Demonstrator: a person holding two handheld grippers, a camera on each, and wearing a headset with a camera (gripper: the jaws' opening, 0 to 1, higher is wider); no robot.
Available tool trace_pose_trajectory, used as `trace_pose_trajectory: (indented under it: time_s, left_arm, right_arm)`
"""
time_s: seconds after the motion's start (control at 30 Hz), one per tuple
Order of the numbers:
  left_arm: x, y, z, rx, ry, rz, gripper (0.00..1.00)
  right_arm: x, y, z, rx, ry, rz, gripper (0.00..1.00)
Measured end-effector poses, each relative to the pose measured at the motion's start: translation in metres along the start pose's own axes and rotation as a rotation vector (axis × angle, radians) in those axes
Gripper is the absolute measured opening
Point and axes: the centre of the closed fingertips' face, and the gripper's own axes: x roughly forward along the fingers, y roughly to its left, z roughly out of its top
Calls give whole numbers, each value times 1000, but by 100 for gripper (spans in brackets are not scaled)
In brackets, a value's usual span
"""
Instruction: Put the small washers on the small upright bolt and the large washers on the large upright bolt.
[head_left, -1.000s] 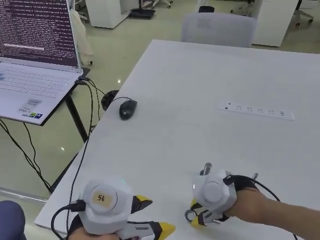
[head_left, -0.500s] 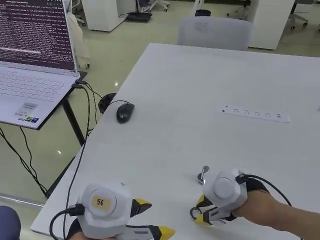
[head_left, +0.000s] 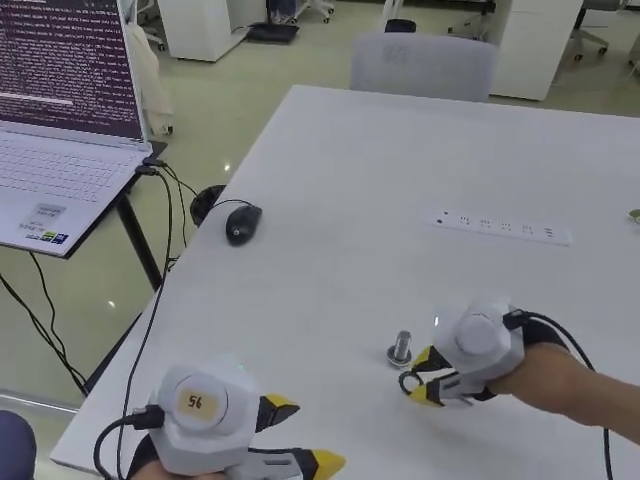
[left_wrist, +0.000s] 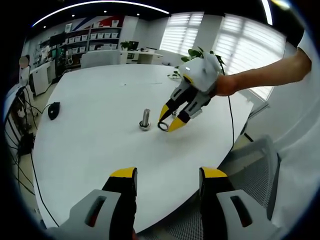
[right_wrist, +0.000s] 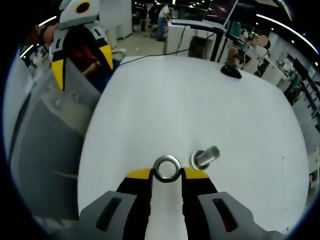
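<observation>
My left gripper (head_left: 303, 436) runs off the bottom edge of the head view, so its rear half is cut away. Toward the near edge of the tabletop (head_left: 350, 200), my right gripper (head_left: 422, 378) pinches the washer (right_wrist: 167, 168). Its lower arc is buried between my fingertips (right_wrist: 140, 174) (from above it is just a dark sliver). I cannot tell whether the bolt (head_left: 400, 349) beside it is the large one or the small one. The laptop (head_left: 60, 150) is cut by the left edge, and the tabletop's right side runs out of frame.
</observation>
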Motion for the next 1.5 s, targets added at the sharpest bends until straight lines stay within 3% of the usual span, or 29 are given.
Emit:
trace_pose_trajectory:
  time_s: [0.27, 0.53, 0.9, 1.5]
  left_arm:
    - [1, 6, 6, -6, -18, 20, 50]
    - [9, 9, 20, -8, -52, 31, 52]
    - [17, 4, 33, -4, -78, 23, 55]
    - [13, 4, 24, -15, -60, 22, 54]
  right_arm:
    - [-16, -31, 11, 33, -27, -56, 22]
    - [-16, -53, 23, 65, -33, -78, 23]
    - [-2, -56, 26, 71, 4, -42, 23]
    - [11, -56, 19, 75, 52, -12, 23]
